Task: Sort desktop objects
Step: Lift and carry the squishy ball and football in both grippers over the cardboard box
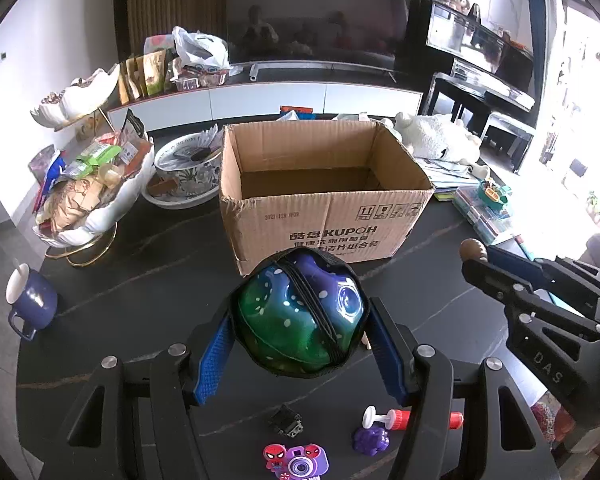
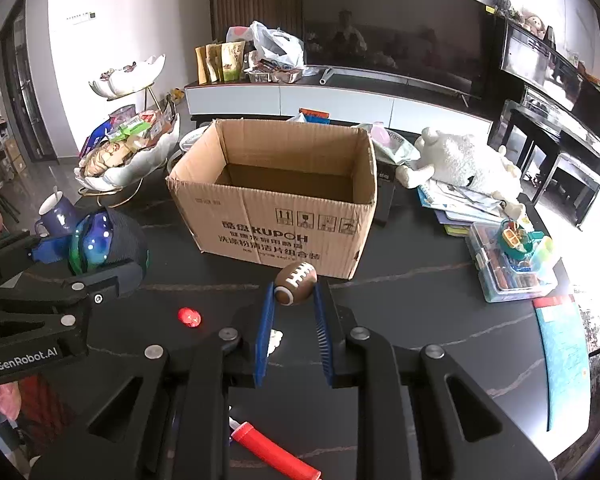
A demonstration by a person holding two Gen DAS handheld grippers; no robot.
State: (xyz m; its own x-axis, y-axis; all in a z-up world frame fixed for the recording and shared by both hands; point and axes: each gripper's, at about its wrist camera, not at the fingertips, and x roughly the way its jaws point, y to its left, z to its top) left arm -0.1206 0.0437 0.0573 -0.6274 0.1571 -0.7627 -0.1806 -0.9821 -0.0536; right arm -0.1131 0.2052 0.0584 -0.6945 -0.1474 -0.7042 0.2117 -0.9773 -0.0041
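Note:
My left gripper (image 1: 300, 320) is shut on a shiny green-and-blue zip pouch (image 1: 300, 316), held above the dark table in front of an open, empty cardboard box (image 1: 324, 184). The pouch also shows in the right wrist view (image 2: 100, 240). My right gripper (image 2: 294, 292) is shut on a small brown toy football (image 2: 295, 278), held just in front of the box (image 2: 276, 200); its tip shows in the left wrist view (image 1: 474, 250). A purple toy camera (image 1: 296, 460), a purple toy (image 1: 371, 440), a small black part (image 1: 286, 426) and a red tube (image 2: 272, 452) lie on the table below.
A blue mug (image 1: 30, 304) stands at the left. White snack dishes (image 1: 96, 192) and a patterned bowl (image 1: 188, 172) are behind it. A white plush (image 2: 460, 164), papers and a plastic case of toys (image 2: 508, 260) sit right of the box. A red glowing ball (image 2: 189, 316) lies on the table.

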